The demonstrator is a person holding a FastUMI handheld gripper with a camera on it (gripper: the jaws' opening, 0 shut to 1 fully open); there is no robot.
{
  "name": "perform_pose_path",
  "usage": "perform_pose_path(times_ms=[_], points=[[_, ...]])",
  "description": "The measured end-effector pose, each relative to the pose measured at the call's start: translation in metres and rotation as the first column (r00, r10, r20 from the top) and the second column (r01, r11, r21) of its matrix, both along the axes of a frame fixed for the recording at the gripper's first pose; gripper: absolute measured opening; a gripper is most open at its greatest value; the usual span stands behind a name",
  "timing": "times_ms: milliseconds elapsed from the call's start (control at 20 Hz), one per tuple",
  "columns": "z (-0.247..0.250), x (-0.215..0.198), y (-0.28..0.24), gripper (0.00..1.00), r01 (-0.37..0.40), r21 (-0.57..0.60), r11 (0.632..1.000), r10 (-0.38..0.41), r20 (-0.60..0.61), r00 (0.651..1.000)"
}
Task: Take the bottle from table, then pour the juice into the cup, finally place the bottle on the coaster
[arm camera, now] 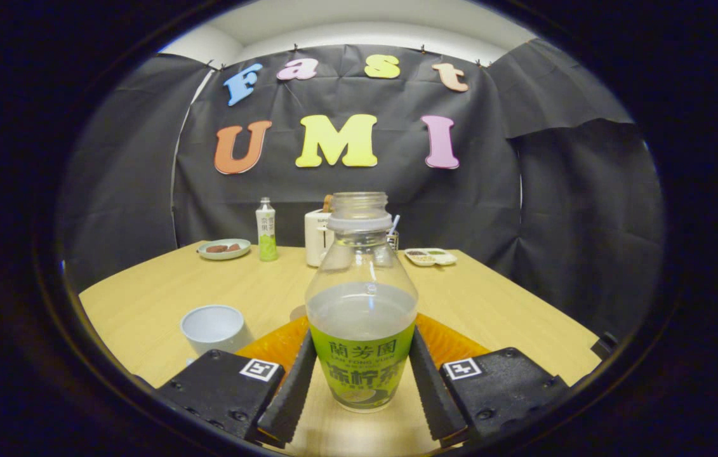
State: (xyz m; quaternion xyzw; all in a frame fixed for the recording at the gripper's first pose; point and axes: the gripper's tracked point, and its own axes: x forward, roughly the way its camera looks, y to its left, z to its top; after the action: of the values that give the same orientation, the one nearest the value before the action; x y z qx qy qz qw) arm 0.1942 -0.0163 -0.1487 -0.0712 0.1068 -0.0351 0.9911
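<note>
Bottle stands upright between the two fingers of my tongs, its cap off and its mouth open at the top. Both fingers lie against its green label, one on each side, so my tongs are closed on the bottle. Its base looks lifted a little off the desk, though I cannot tell for sure. Clear liquid fills it to about the shoulder, just above the label.

Behind the bottle, and showing on either side of it, lies an orange coaster on the near part of the desk. I cannot tell whether the bottle touches it. A white cup sits upright and open just beside the coaster's left side, a little ahead of my left finger, near the desk's left edge.

Along the far edge of the desk stands a row of other things, well apart from my tongs. Toward the far left corner is a small plate with something dark on it, and right next to it a second, slimmer bottle with its cap on. A white toaster stands directly beyond the bottle I hold, partly hidden by its neck. To the right of that lies a small divided dish with bits of food in its sections.
</note>
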Motion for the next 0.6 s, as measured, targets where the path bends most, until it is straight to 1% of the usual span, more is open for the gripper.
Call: perform_pose_path(times_ms=[150, 300, 500, 600], points=[[0.014, -0.016, -0.001, 0.8, 0.014, -0.074, 0.997, -0.013, 0.014, 1.0], [0.026, -0.029, 0.0, 0.8, 0.035, -0.171, 0.985, -0.031, 0.023, 0.999], [0.029, -0.035, -0.008, 0.8, 0.092, -0.229, 0.969, -0.095, -0.005, 0.995], [0.027, -0.036, -0.011, 0.8, 0.106, -0.286, 0.952, -0.122, -0.038, 0.992]])
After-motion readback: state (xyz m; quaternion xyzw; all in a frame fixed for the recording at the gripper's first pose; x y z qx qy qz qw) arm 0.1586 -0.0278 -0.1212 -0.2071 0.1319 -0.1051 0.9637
